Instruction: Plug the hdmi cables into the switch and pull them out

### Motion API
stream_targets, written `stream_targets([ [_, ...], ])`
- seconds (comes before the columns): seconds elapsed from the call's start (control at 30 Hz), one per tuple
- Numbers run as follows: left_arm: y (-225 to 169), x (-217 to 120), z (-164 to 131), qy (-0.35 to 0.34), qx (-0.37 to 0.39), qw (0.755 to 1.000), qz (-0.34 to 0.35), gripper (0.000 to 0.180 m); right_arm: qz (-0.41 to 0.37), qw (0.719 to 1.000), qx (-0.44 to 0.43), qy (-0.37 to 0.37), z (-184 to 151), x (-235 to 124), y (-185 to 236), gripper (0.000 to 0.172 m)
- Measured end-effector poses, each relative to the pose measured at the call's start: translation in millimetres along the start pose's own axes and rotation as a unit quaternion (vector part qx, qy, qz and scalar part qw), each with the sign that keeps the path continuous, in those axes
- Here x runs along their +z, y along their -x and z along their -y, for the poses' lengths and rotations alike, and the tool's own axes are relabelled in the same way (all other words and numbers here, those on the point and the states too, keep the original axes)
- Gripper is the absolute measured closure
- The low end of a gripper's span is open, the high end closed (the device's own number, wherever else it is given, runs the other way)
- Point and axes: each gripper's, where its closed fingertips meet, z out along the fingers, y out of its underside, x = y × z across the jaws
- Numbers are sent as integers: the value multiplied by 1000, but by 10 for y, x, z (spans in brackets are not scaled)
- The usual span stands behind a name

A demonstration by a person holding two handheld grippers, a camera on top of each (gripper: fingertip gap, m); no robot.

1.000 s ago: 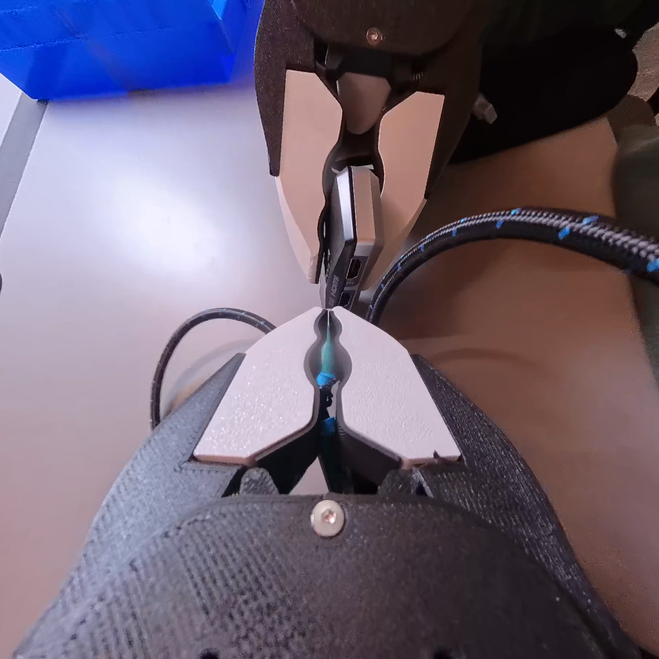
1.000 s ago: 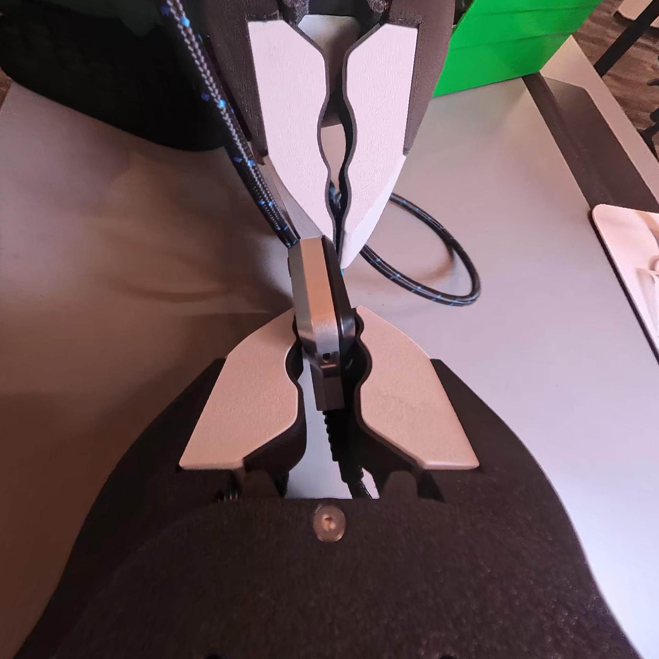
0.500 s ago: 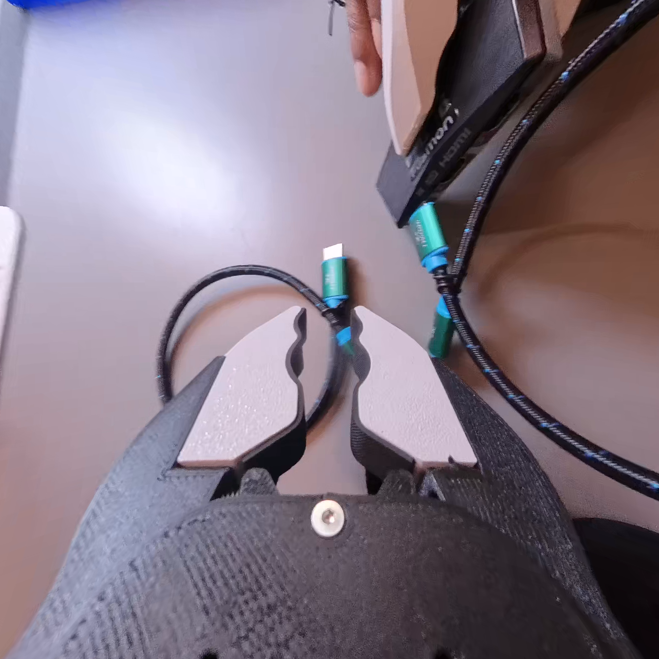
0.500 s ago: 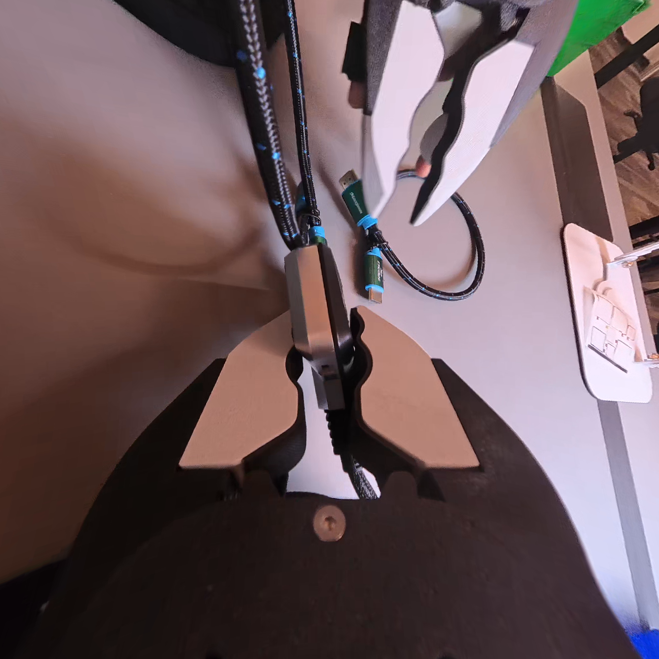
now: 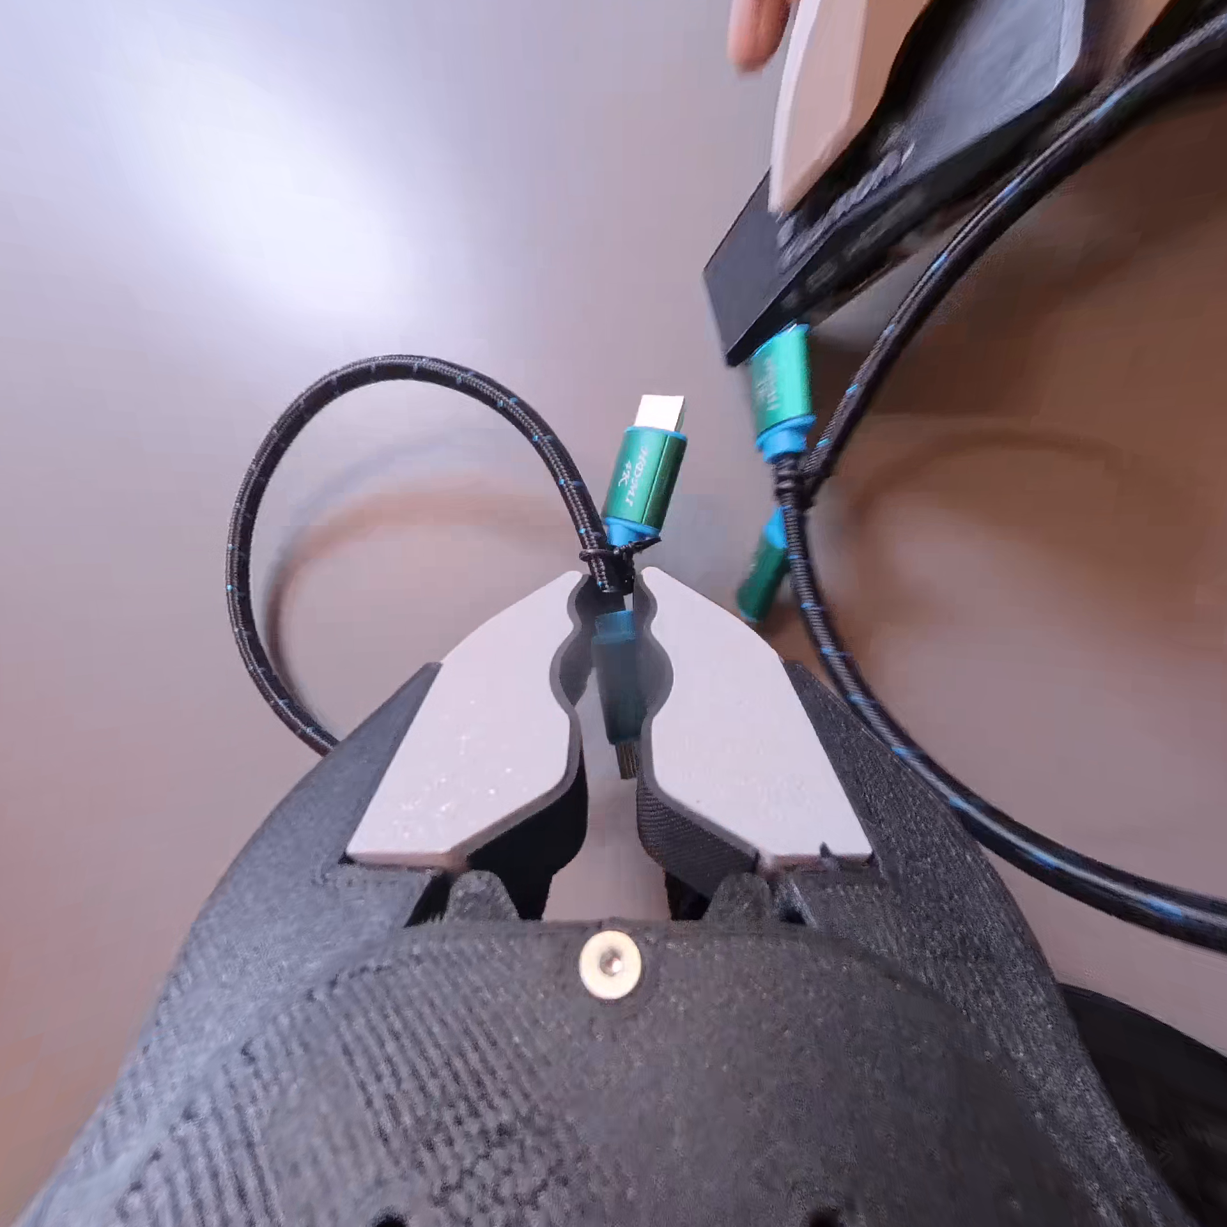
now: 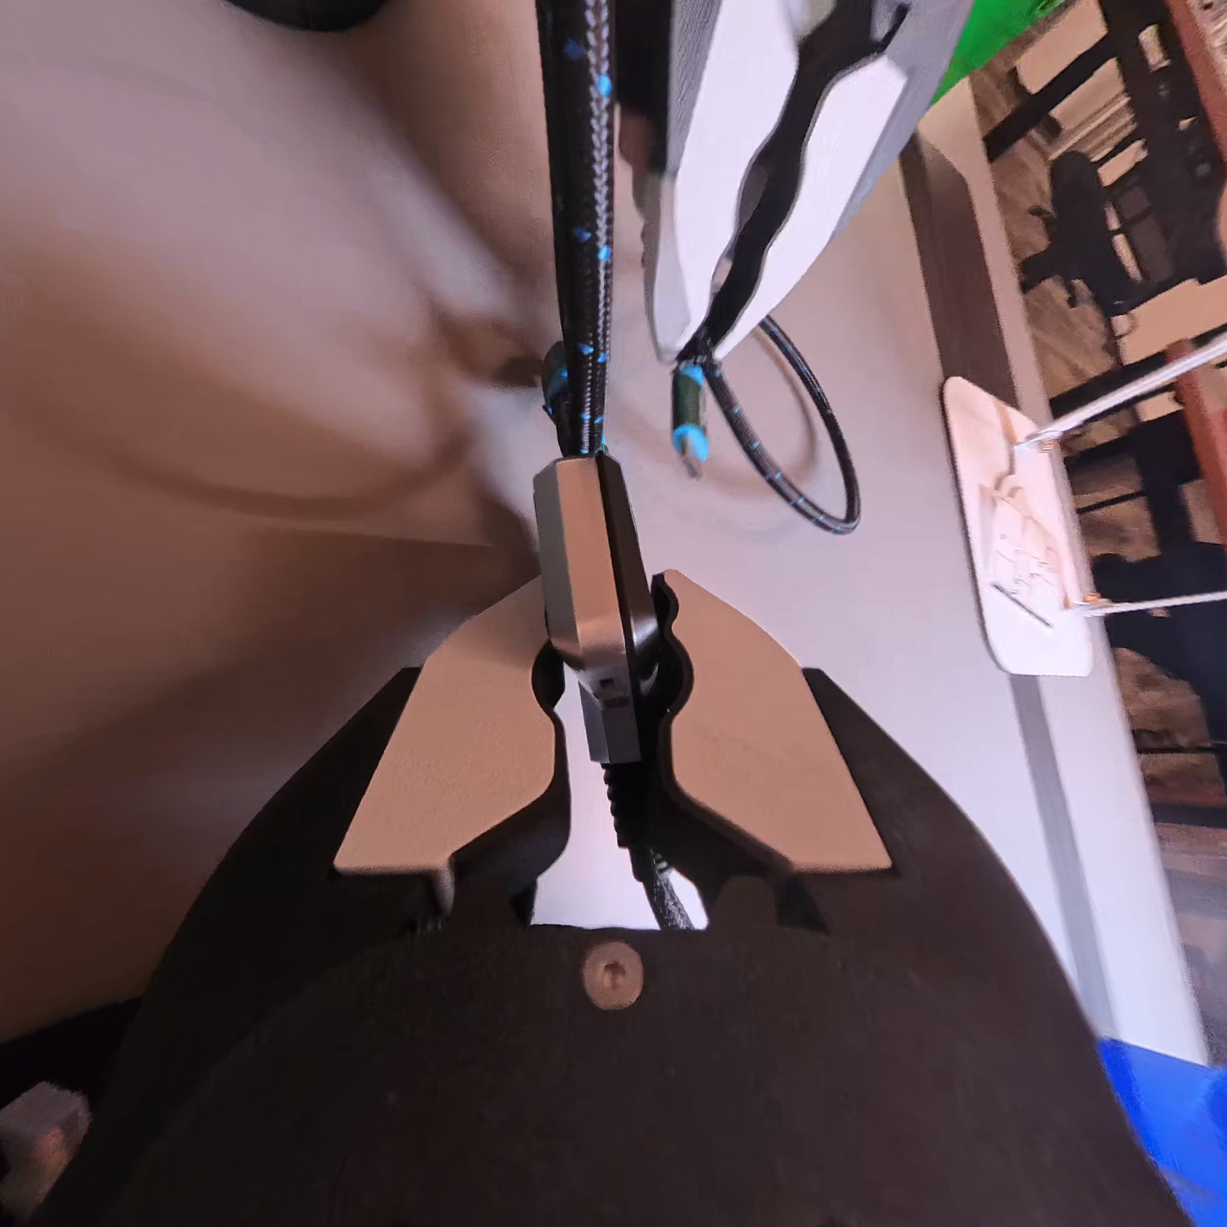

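Observation:
In the left wrist view my left gripper (image 5: 611,576) is shut on a short black-and-blue braided HDMI cable (image 5: 265,504), pinching it at the tie where its two ends meet. One green plug (image 5: 644,471) sticks out beyond the fingertips, and the other green plug (image 5: 617,690) lies back between the pads. My right gripper (image 6: 597,584) is shut on the grey-and-black switch (image 6: 571,558). The switch also shows in the left wrist view (image 5: 863,219), with another green plug (image 5: 780,392) seated in its port.
A thick braided cable (image 5: 863,664) runs from the switch past my left gripper. A further green plug (image 5: 763,577) hangs beside it. A white tray (image 6: 1016,531) lies at the table's right edge, with a green bin (image 6: 982,53) behind it. A person's finger (image 5: 750,40) is near the switch. The gap from one gripper's tips to the other's is roughly 10 cm.
My left gripper drew back from the switch, opened over the short cable lying on the table, then shut on it near the tie. My right gripper kept its hold on the switch.

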Motion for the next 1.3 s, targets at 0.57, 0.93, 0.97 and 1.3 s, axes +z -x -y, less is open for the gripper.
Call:
stream_targets([
  [0.57, -379, -72, 100, 69, -90, 992, -63, 170, -169, 970, -165, 47, 89, 150, -136, 149],
  [0.93, -348, 4, 105, 68, -121, 990, -36, 170, -159, 978, -131, 44, 43, 174, -138, 149],
  [0.97, -346, 8, 107, 64, -126, 989, -38, 170, -159, 978, -130, 44, 42, 175, -139, 149],
  [1.3, -310, 37, 177, -9, -194, 976, -97, 171, -167, 978, -118, 37, 46, 160, -164, 149],
])
